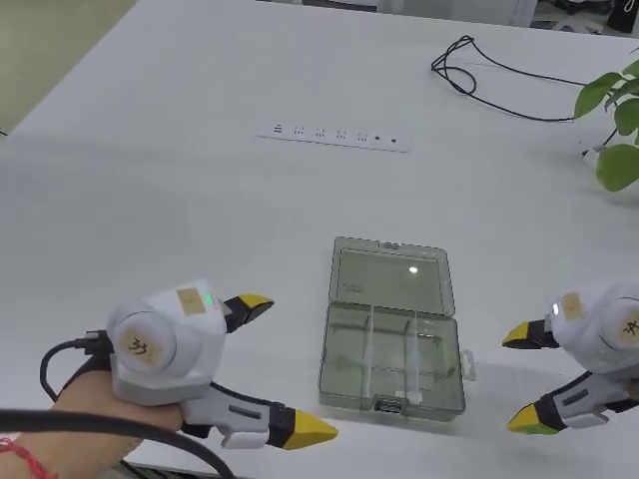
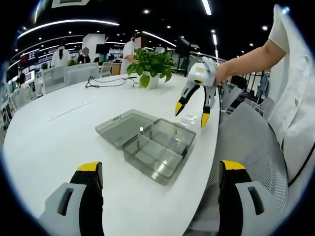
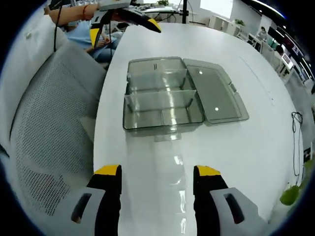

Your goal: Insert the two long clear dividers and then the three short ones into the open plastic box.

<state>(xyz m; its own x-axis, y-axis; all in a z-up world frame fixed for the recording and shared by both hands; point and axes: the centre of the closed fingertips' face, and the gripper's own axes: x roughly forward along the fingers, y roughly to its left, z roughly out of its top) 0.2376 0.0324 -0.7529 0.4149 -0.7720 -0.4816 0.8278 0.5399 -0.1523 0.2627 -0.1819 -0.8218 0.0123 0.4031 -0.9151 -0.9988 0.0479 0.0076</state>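
The smoky clear plastic box (image 1: pixel 391 397) lies open near the table's front edge, its lid (image 1: pixel 392 277) flat behind it. Two long clear dividers (image 1: pixel 369 344) stand upright inside, running front to back. A small clear piece (image 1: pixel 466 363) lies against the box's right side. My left gripper (image 1: pixel 282 366) is open and empty, left of the box. My right gripper (image 1: pixel 523 379) is open and empty to its right. In the left gripper view, the box (image 2: pixel 147 169) sits ahead of the open left gripper (image 2: pixel 161 172). The right gripper view has the box (image 3: pixel 162 125) beyond the open right gripper (image 3: pixel 157 172).
A white power strip (image 1: pixel 334 136) lies mid-table, with a black cable (image 1: pixel 489 75) and a green plant (image 1: pixel 614 120) at the far right. A grey mesh chair (image 3: pixel 54 128) stands by the table edge. People are at desks in the background.
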